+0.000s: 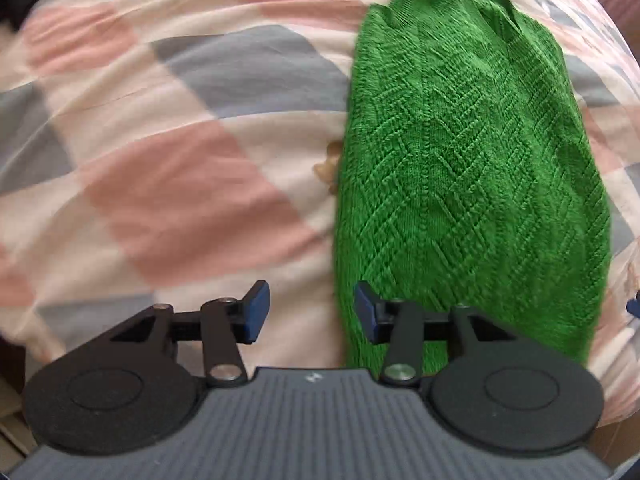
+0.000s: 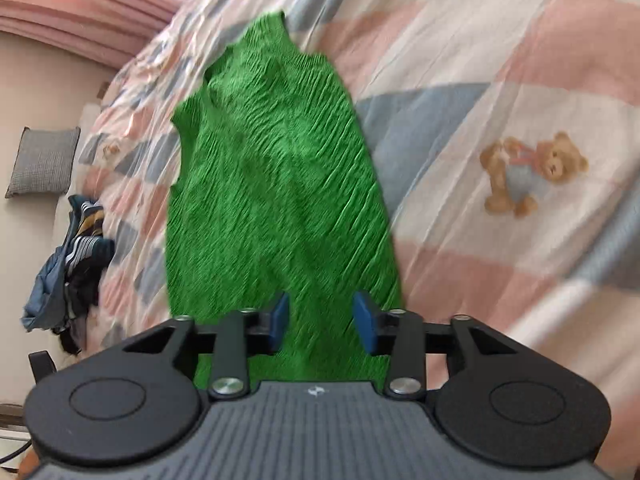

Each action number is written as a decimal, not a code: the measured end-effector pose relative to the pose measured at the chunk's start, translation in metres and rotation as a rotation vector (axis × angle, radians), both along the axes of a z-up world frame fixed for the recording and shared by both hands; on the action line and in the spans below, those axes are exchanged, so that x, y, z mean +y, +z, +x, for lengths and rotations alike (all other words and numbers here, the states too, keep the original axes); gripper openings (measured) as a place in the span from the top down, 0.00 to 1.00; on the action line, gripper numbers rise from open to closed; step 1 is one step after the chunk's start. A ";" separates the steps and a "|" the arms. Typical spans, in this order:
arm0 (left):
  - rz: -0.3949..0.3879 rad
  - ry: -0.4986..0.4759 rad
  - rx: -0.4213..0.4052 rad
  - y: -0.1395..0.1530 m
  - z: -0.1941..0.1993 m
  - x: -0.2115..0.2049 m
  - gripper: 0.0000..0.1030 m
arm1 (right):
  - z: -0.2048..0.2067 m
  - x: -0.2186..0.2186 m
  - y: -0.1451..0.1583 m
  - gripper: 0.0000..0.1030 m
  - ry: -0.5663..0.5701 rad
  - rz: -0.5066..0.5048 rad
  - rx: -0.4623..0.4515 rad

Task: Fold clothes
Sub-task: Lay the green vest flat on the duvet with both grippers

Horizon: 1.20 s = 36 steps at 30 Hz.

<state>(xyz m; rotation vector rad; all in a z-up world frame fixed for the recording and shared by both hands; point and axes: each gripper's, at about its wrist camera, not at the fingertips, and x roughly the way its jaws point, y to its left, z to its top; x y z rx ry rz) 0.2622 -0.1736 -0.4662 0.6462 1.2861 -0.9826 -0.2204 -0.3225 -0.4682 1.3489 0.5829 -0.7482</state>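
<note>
L gripper point(image 1: 312, 312) & R gripper point(image 2: 321, 322) agape over sweater point(image 1: 460, 168)

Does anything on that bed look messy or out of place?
The green knitted top lies flat on the checked bedcover, narrowed lengthwise, nothing odd. The one untidy spot is a crumpled heap of dark and blue clothes at the bed's edge in the right wrist view.

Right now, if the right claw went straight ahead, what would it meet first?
Probably the green knit sweater: the right claw is open, pointing along it. Depth is unclear.
</note>
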 end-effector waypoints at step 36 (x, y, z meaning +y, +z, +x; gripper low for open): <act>-0.454 0.102 0.399 -0.076 -0.007 0.054 0.89 | -0.018 0.054 -0.112 0.69 -0.176 -0.055 -0.430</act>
